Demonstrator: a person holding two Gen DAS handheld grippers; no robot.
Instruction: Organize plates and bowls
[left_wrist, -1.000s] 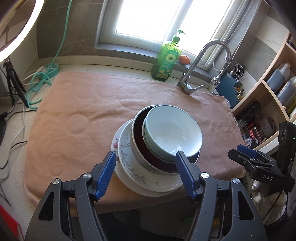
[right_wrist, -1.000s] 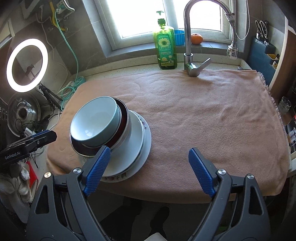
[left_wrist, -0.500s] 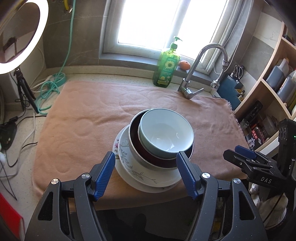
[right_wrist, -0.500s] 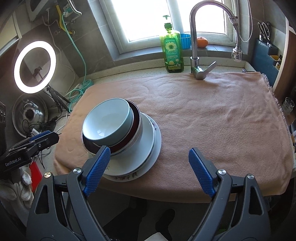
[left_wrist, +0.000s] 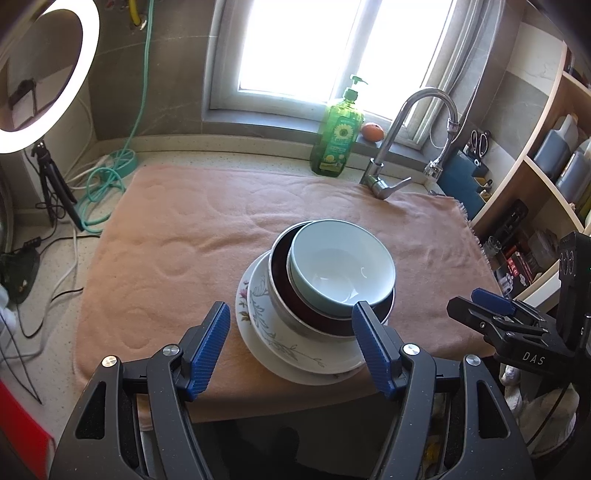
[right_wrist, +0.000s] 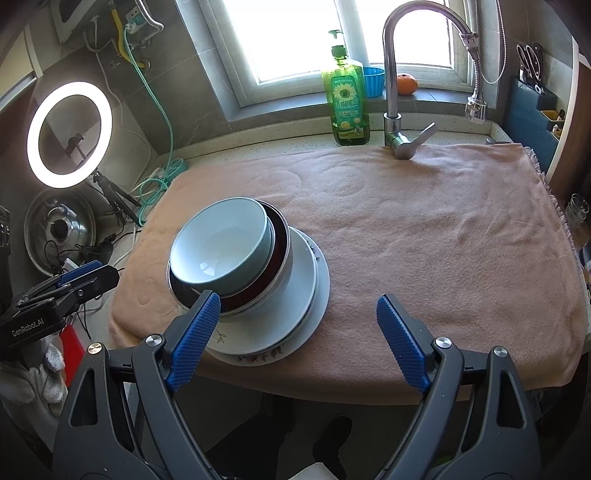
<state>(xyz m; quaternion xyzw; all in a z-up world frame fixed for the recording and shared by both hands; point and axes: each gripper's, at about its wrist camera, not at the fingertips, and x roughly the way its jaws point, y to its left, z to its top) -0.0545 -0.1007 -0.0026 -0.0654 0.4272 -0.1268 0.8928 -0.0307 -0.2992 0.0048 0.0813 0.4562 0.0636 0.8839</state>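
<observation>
A stack stands near the front edge of a pink towel (left_wrist: 177, 236): a pale blue bowl (left_wrist: 341, 266) sits in a dark red steel-rimmed bowl (left_wrist: 295, 306), on white plates with a floral flat plate (left_wrist: 258, 321) at the bottom. The stack also shows in the right wrist view, with the blue bowl (right_wrist: 221, 243), red bowl (right_wrist: 280, 236) and plates (right_wrist: 306, 295). My left gripper (left_wrist: 291, 347) is open and empty, held just in front of the stack. My right gripper (right_wrist: 297, 339) is open and empty, in front of the stack's right side.
A green soap bottle (right_wrist: 345, 103), a faucet (right_wrist: 395, 74) and an orange (right_wrist: 406, 83) stand at the back by the window. A ring light (right_wrist: 68, 133) and cables are at the left. Shelves (left_wrist: 546, 177) with bottles are at the right.
Both grippers have drawn back and up from the stack, so the dishes look smaller and farther. The stack has not moved. Both stay open.
</observation>
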